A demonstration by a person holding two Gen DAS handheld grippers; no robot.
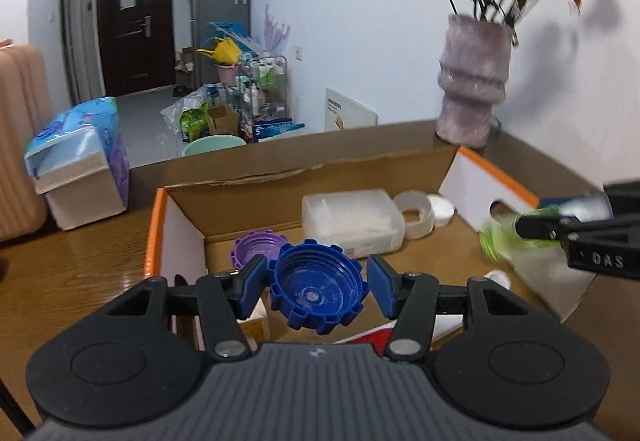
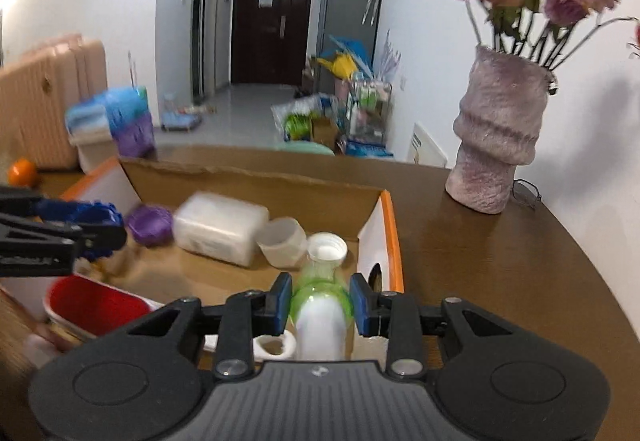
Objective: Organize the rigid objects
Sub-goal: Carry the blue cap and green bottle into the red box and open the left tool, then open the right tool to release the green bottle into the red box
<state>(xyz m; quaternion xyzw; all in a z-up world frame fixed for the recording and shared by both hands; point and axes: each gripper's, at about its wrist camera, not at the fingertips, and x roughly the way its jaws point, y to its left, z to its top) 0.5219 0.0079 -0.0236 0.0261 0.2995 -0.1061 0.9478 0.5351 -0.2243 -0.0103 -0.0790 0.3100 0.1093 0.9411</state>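
Holding a green and white bottle (image 2: 322, 305), the right gripper (image 2: 320, 305) has its two blue pads pressed on the bottle's sides. The bottle's white cap points to 12 o'clock, over the cardboard box (image 2: 248, 177).

The left gripper (image 1: 316, 283) has its pads apart around a blue cap (image 1: 316, 291). One pad touches the cap at 9 o'clock; the pad at 3 o'clock has a small gap. I cannot tell if it grips.

Inside the box, at 11 o'clock from the blue cap, sits a purple cap (image 1: 256, 247). At 1 o'clock lies a clear plastic tub (image 1: 352, 221), with a white ring (image 1: 416, 213) beside it. A vase (image 1: 472, 81) of pink flowers stands on the brown table (image 1: 60, 273) behind the box.
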